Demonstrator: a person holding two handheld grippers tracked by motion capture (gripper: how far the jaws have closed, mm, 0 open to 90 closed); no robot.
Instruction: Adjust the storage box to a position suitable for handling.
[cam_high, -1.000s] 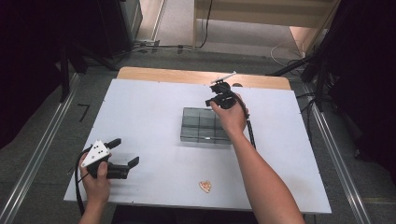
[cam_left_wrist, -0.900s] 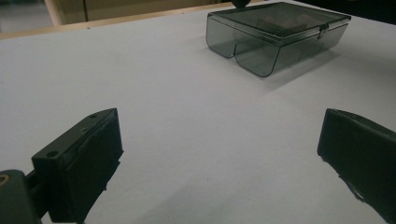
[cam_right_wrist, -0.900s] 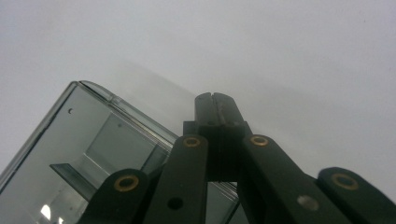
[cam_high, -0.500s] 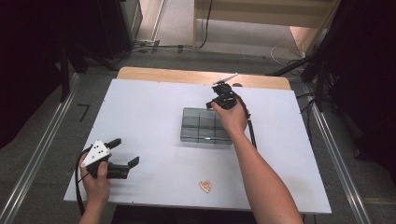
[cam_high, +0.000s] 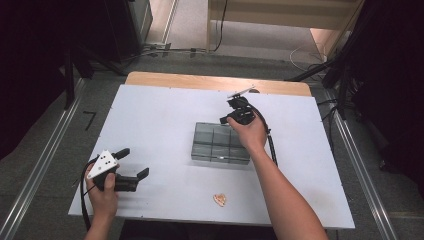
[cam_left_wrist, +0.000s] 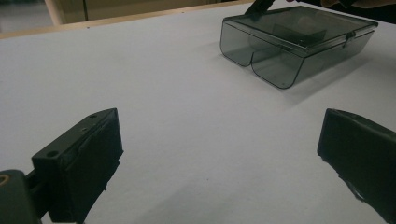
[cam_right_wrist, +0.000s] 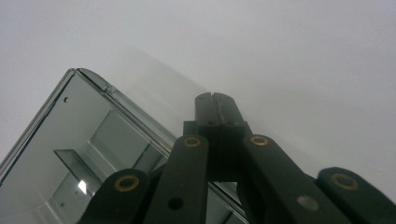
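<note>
A smoky clear compartment box (cam_high: 220, 142) lies shut at the middle of the white table (cam_high: 160, 115). My right gripper (cam_high: 231, 114) hovers at the box's far edge, tilted downward. In the right gripper view its jaws are pressed together, the gripper (cam_right_wrist: 215, 99) is shut with nothing seen between them, and the tips reach past the box's rim (cam_right_wrist: 84, 149) over bare table. My left gripper (cam_high: 135, 161) rests at the front left, open and empty. The left gripper view shows its two fingers (cam_left_wrist: 88, 158) wide apart and the box (cam_left_wrist: 299, 42) well ahead to the upper right.
A small tan heart-shaped piece (cam_high: 219, 199) lies near the table's front edge, in front of the box. A wooden strip (cam_high: 215, 82) runs along the table's far edge. Dark stands and cables surround the table on the floor.
The right hand and its gripper have shifted slightly nearer, toward the box's far edge. The left gripper has not moved.
</note>
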